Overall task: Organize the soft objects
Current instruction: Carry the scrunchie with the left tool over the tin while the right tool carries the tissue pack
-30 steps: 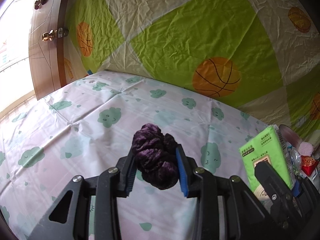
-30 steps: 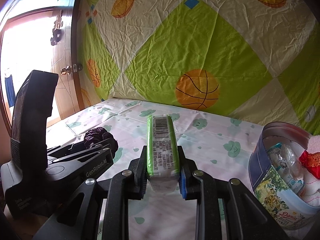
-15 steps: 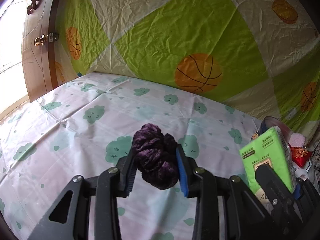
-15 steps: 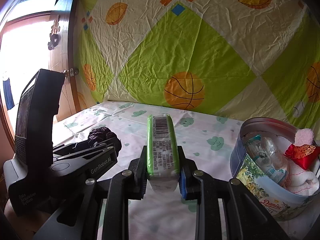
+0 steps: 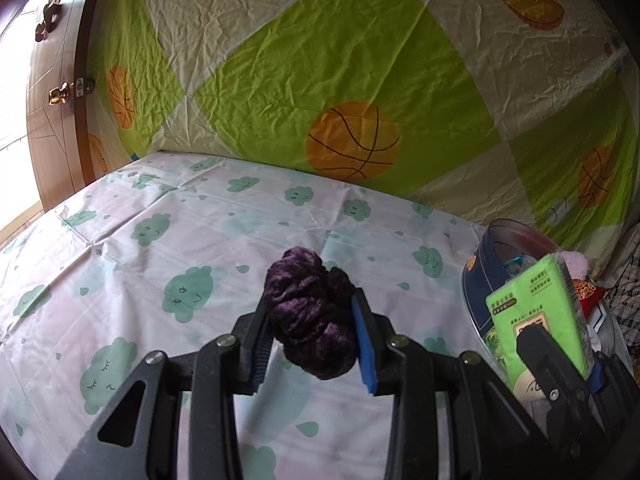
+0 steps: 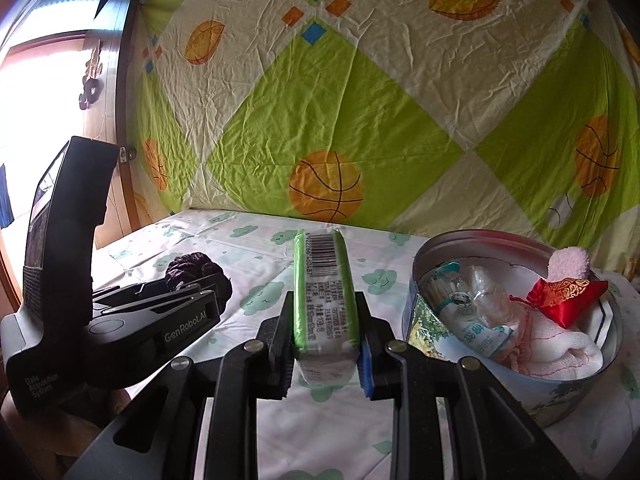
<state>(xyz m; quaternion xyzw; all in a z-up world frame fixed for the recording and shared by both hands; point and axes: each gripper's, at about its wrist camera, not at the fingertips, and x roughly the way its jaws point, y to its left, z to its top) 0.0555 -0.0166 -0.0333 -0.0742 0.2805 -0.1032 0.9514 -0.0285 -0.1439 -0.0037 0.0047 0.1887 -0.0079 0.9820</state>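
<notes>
1. Table (image 5: 208, 240) draped in a white cloth with green cloud prints, backed close behind by a hanging sheet (image 6: 320, 112) of lime diamonds and basketballs; wooden door (image 5: 56, 120) at the left edge.
2. Left gripper (image 5: 316, 336) closed partway on a purple velvet scrunchie (image 5: 312, 312), squeezed between both pads and carried clear above the cloth. Soft bundle bulging above and below the pads, so probably a light clamp is enough.
3. Right gripper (image 6: 324, 344) clamped tight on a green tissue pack (image 6: 323, 292), held on its narrow edge with the barcode up, likely to let it slide in edge-first.
4. Round cookie tin (image 6: 560, 392) standing at the right side of the table, open and already holding a folded white towel (image 6: 556, 356), a red satin pouch (image 6: 564, 300), a pink fluffy piece (image 6: 568, 262) and plastic-wrapped packs (image 6: 472, 300).
5. Wide bare cloth to the left and front for moving; little free room inside the tin, mostly near its left rim. Both grippers side by side, so apparently some crowding if both approach the tin together.
</notes>
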